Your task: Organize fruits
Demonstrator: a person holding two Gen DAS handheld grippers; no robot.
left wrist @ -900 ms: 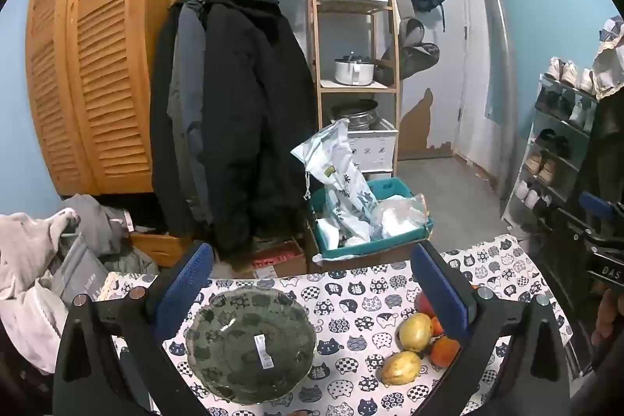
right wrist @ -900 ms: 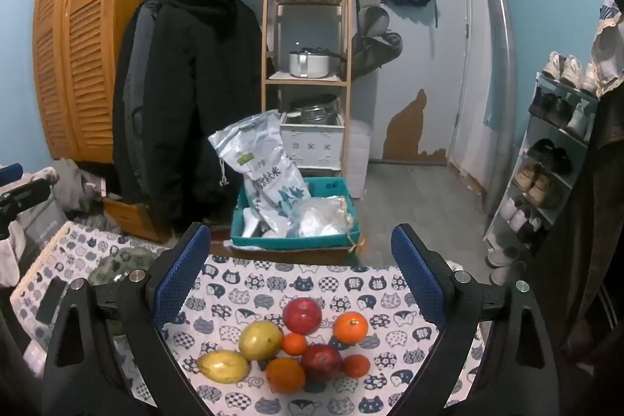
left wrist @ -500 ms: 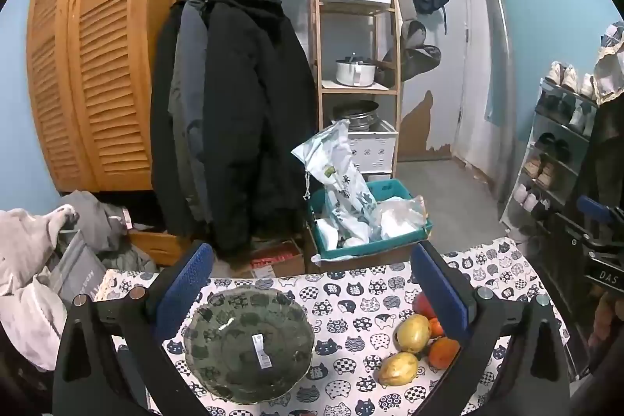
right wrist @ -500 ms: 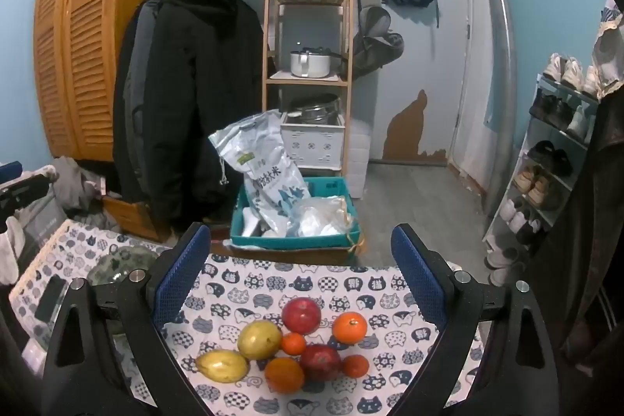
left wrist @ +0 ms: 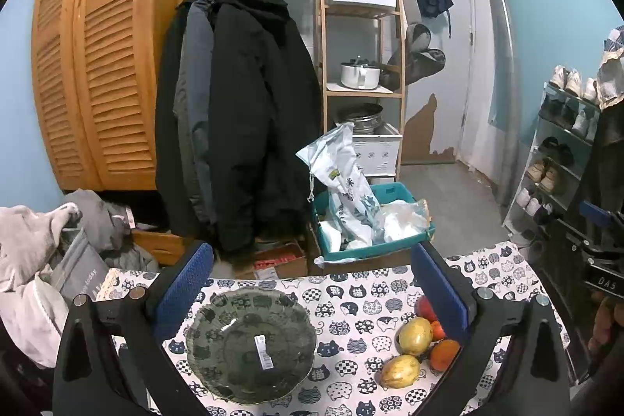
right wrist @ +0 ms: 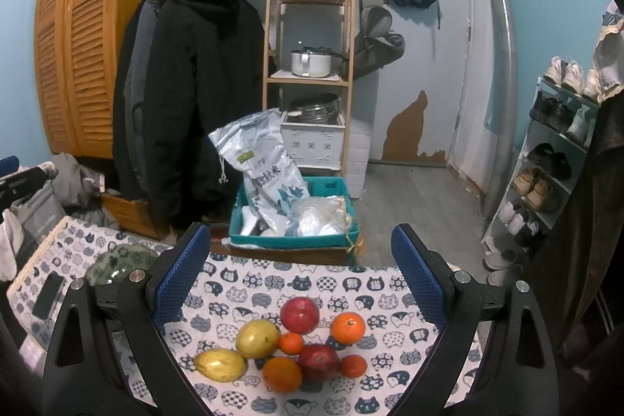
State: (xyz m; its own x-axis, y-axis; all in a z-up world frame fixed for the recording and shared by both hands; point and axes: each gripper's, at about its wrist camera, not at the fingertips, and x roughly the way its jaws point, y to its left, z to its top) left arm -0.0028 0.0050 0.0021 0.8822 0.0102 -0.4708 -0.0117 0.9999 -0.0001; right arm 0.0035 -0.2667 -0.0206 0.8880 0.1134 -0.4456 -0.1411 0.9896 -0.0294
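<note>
Fruits lie in a loose cluster on a worktop (right wrist: pixel 312 283) covered with a white cloth printed with blue cats, and none is in a dish yet. To their left on the same cloth sits a wide, dark green glass bowl with a scalloped rim (left wrist: pixel 251 342), holding nothing but a small white label at its centre; it seems the likely place for the fruit.

By size, the cluster holds two red apples, one at the back (right wrist: pixel 299 314) and one at the front (right wrist: pixel 318 362), a round yellow-green fruit (right wrist: pixel 257 338), an oval yellow fruit (right wrist: pixel 220 364), two larger oranges (right wrist: pixel 348 327) (right wrist: pixel 282 374), and two small tangerines (right wrist: pixel 290 342) (right wrist: pixel 353 365). Several touch one another.

Judging from this, sorting has not begun: the step in hand is the approach. The next move calls for lowering one claw over a single fruit at the cluster's edge without nudging its neighbours.

Right claw (right wrist: pixel 300 264) hovers above and just behind the cluster, blue-padded fingers spread wide, gripping nothing. Left claw (left wrist: pixel 312 283) hangs over the bowl, likewise wide apart and holding nothing, angled forward and down.
</note>
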